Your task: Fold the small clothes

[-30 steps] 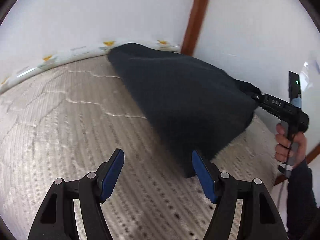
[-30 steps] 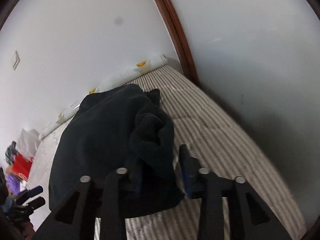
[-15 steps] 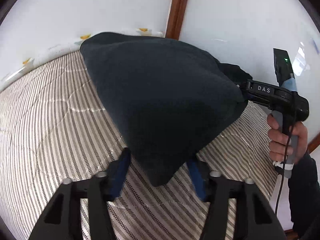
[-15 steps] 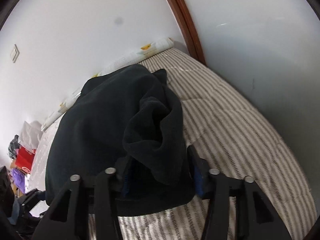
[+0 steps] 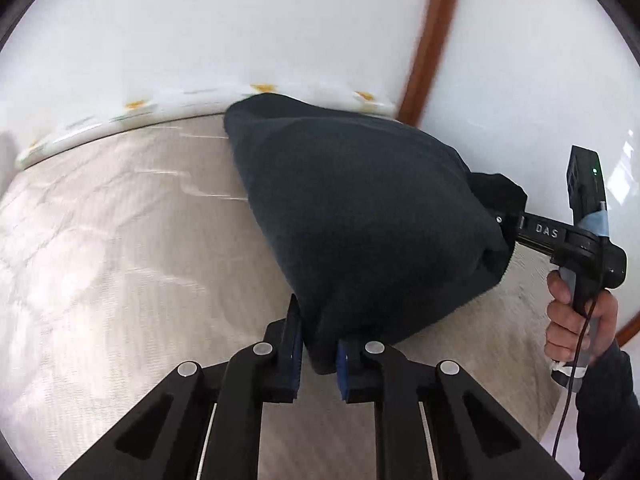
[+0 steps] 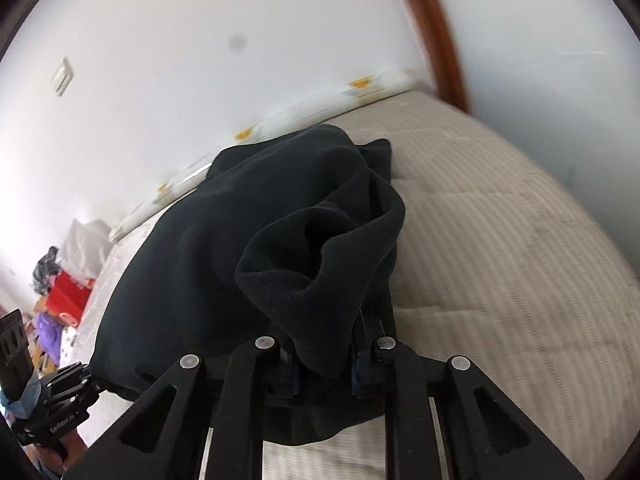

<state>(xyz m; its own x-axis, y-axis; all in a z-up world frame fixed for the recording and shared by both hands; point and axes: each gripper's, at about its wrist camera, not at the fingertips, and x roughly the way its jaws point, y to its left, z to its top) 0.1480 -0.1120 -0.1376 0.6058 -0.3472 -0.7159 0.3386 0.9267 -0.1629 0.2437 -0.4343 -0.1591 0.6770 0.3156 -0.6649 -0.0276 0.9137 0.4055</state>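
Observation:
A black fleece garment [image 5: 360,216] is held stretched above the striped mattress [image 5: 120,264]. My left gripper [image 5: 318,354] is shut on its near corner. My right gripper [image 6: 324,364] is shut on a bunched fold of the same garment [image 6: 248,248] at its other corner. In the left wrist view the right gripper [image 5: 520,228] shows at the right with the person's hand [image 5: 576,320] on its handle. In the right wrist view the left gripper [image 6: 60,404] shows at the lower left. The far part of the garment rests on the mattress.
White walls [image 5: 200,32] stand close behind and to the right of the bed, with a brown wooden strip [image 5: 432,40] in the corner. A white patterned roll [image 6: 304,112] lies along the mattress's far edge. Colourful clutter [image 6: 60,300] sits beyond the bed at left.
My left gripper was open beside the garment's near corner; it moved in and shut on it. The right gripper kept its hold and the garment is lifted between the two.

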